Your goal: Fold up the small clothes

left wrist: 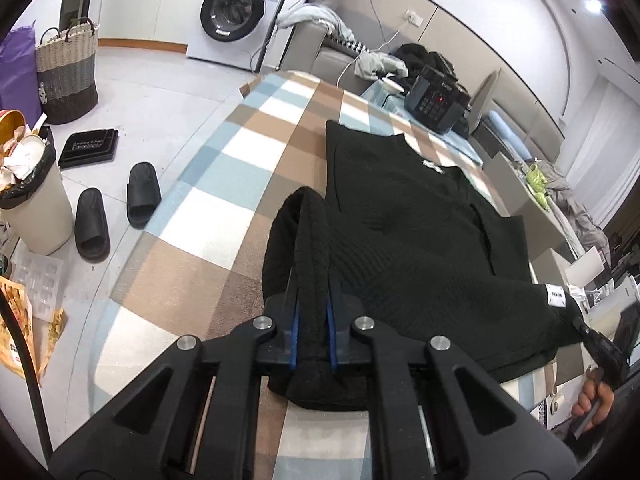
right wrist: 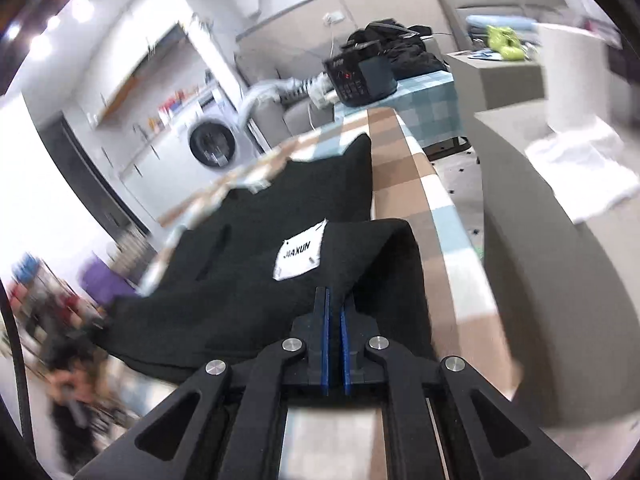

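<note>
A black knit garment (left wrist: 404, 232) lies spread on a checked blue, brown and white table (left wrist: 224, 184), its collar toward the far end. My left gripper (left wrist: 313, 280) is shut on the garment's near left corner, and a raised fold of black fabric runs between the blue pads. In the right wrist view the same black garment (right wrist: 256, 272) shows a white label (right wrist: 299, 257). My right gripper (right wrist: 334, 302) is shut on the near right edge, where the fabric curls up around the fingers. The right gripper (left wrist: 600, 344) also shows at the right edge of the left wrist view, held by a hand (left wrist: 592, 400).
A black appliance with a red light (left wrist: 436, 100) and dark clothes sit at the table's far end. On the floor to the left are black slippers (left wrist: 116, 208), a full waste bin (left wrist: 32, 200) and a woven basket (left wrist: 66, 68). A washing machine (left wrist: 236, 12) stands behind. Grey boxes (right wrist: 528, 208) flank the table's right.
</note>
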Tool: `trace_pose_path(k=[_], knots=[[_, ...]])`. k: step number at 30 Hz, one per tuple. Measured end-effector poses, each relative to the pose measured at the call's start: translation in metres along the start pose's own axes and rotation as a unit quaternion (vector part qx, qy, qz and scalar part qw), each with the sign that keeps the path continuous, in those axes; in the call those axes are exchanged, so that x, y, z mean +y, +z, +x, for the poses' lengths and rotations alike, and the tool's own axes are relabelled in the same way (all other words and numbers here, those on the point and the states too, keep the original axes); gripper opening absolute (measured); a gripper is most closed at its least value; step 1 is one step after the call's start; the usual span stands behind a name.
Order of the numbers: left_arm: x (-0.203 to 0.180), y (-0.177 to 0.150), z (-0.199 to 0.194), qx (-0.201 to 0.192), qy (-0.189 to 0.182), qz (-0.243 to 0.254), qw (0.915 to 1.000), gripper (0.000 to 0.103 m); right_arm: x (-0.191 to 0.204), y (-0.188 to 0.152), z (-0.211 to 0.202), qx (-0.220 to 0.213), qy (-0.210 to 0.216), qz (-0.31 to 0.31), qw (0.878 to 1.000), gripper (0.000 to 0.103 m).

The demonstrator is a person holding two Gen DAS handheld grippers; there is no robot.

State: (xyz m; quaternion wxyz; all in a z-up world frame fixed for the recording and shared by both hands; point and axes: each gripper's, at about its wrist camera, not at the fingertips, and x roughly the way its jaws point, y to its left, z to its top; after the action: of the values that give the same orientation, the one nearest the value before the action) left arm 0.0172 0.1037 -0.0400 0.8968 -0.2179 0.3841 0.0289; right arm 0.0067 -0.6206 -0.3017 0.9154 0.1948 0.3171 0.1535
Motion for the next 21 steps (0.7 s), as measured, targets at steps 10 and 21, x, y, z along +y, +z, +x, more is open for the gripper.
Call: trace_pose_path(k=[10, 21], knots=[[-0.005, 0.031, 0.000, -0.027, -0.015, -0.007, 0.9995, 0.007, 0.004, 0.024, 0.001, -0.035, 0.005, 0.020, 0.999, 0.005], [-0.010, 0.122, 0.055, -0.041, 0.002, -0.021, 0.9989, 0.007, 0.004, 0.117, 0.090, -0.025, -0.041, 0.046, 0.998, 0.008]])
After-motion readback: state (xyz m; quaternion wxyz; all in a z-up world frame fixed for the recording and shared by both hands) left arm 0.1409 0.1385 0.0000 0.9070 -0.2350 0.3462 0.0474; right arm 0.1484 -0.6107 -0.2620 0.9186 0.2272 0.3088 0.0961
